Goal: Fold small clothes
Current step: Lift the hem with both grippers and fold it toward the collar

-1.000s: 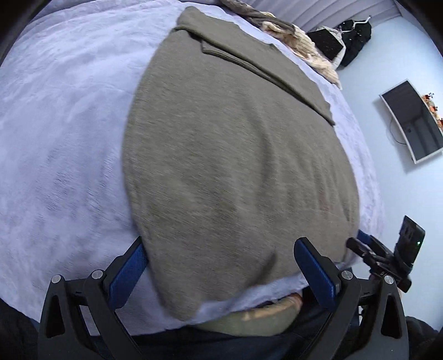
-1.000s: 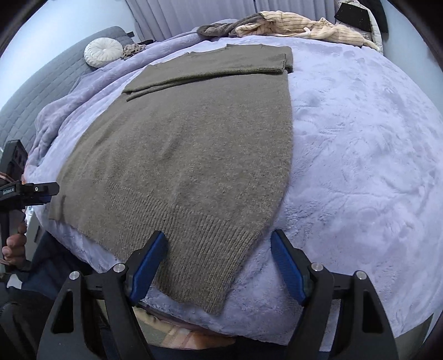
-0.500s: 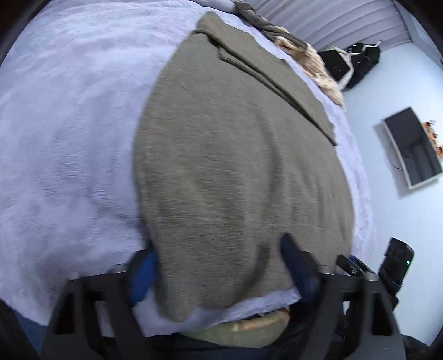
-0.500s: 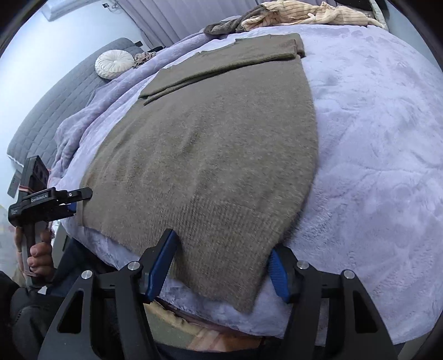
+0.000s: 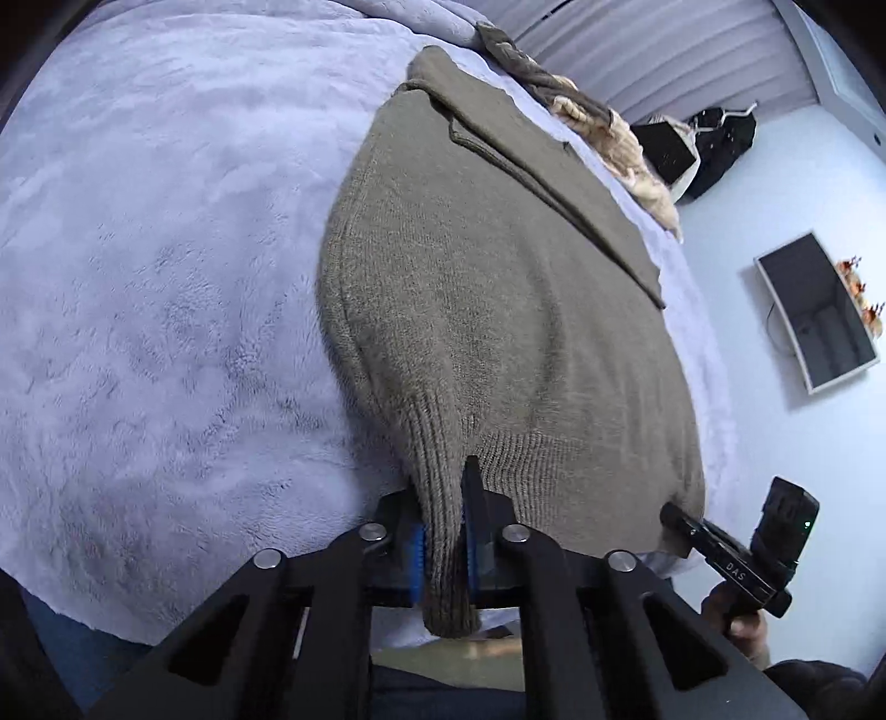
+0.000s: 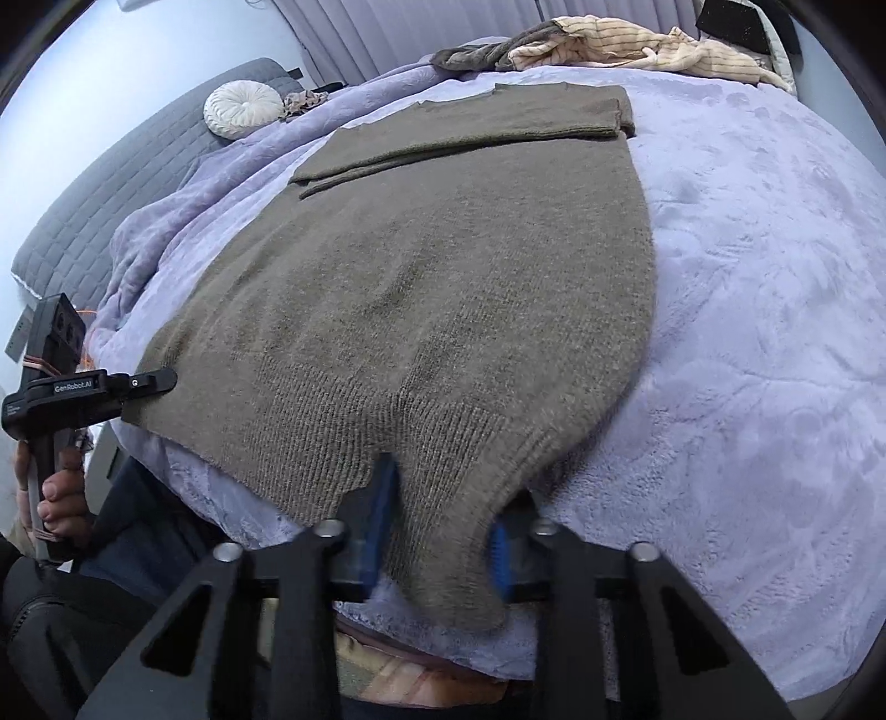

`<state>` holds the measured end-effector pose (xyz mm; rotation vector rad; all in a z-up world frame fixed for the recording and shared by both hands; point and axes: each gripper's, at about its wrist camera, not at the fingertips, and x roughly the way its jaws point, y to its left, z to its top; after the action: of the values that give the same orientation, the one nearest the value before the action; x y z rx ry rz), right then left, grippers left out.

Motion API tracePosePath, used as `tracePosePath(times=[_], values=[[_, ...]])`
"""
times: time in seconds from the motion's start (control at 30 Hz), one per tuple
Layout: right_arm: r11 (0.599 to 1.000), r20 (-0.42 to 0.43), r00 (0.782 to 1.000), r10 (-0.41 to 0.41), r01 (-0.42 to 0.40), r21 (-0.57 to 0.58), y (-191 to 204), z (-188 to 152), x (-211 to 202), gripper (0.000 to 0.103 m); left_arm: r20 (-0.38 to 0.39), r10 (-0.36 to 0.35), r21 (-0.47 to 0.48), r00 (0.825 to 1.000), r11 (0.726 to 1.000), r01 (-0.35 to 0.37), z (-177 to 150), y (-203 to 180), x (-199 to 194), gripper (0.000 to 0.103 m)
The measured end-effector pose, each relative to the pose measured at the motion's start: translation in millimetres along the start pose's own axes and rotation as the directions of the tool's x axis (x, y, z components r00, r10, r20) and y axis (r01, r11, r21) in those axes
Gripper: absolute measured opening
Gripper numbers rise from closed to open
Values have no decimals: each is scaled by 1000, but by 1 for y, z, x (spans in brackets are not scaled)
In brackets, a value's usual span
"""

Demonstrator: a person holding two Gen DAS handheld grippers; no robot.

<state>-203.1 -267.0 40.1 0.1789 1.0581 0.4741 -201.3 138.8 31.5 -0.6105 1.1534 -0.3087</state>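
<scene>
An olive-brown knitted sweater lies flat on a lilac fleece blanket, its sleeves folded across the far end. My left gripper is closing its jaws on the near left corner of the ribbed hem, and the blue pads pinch a ridge of fabric. In the right wrist view the sweater spreads away from my right gripper, whose jaws are closing on the near right hem corner, with bunched knit between the pads. Each gripper also appears in the other's view: the left gripper and the right gripper, both at the hem.
A heap of beige and grey clothes lies at the far end of the bed. A round white cushion rests by the grey quilted headboard. A screen hangs on the wall. The bed edge is right under the grippers.
Both grippers went from wide open around the hem corners to pinched on them. The hem has bunched into ridges between the pads. The left gripper shifted slightly forward over the fabric.
</scene>
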Motion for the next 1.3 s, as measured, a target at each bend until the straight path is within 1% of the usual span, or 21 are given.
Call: tracePosePath(times=[0.07,0.2,0.27,0.33,0.5,0.6,0.7,0.87,1.07,1.3], values=[[1000,18,999,27,-27,3,1,5,-8,9,14,18,25,1000,1000,-18,0,-8,-6,10],[996,98,992,83,-86,30,2,17,-31,9,106,-21,62,994,998,14,9,-27,-30,10],[991,135,985,110,-119,54,1,23,-41,9,135,-29,72,990,997,19,17,-31,-38,10],[990,161,980,118,-129,63,1,30,-46,9,149,-23,88,989,996,10,25,-38,-40,10],[991,224,970,91,-110,73,3,53,-52,9,182,0,99,983,995,-18,48,-50,-39,10],[993,238,968,75,-93,67,5,66,-53,9,187,70,102,980,991,-91,61,-59,-30,10],[996,238,970,49,-65,61,5,77,-50,9,191,144,121,971,978,-169,70,-71,-22,10],[997,242,970,17,-36,71,1,102,-45,9,198,209,148,958,960,-240,84,-87,-11,10],[997,259,966,1,-20,71,2,129,-43,9,213,232,145,949,953,-265,102,-96,-8,10],[995,258,966,-18,-7,95,0,144,-40,9,217,256,152,942,944,-292,115,-104,-4,10]])
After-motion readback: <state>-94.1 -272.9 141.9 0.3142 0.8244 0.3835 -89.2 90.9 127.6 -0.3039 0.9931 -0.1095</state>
